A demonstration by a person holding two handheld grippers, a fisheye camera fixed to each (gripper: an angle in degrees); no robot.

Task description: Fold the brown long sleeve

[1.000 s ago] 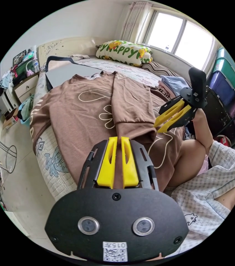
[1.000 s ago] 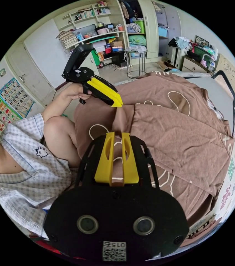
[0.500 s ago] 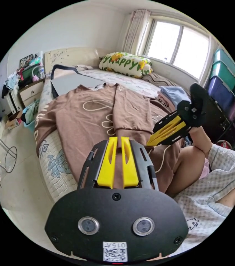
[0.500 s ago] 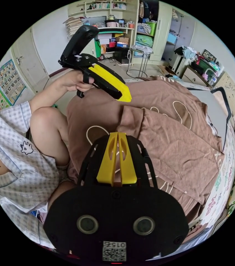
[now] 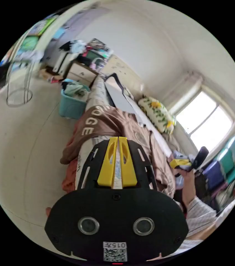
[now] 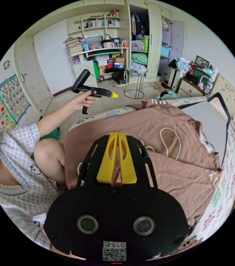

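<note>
Your brown long sleeve [image 6: 161, 155] lies spread face up across the bed [image 6: 228, 191], collar toward the headboard end, and the job looks barely begun. One sleeve [image 6: 178, 177] is already laid over the chest, slanting down from the shoulder across the white line drawing, so that side reads as done. The other sleeve [image 5: 87, 127], the one with white lettering, hangs off the bed edge toward the floor in the left gripper view, just beyond your left gripper [image 5: 118, 144]; it has yet to come in, and the body has yet to be folded up after it. That left gripper has its yellow jaws together with nothing between them, held out past the bed's side above the draped sleeve. Your right gripper [image 6: 117, 140] hovers over the lower half of the shirt, jaws also pressed together and empty as far as I can tell. Bringing the hanging sleeve across looks like the sensible next piece of work.
</note>
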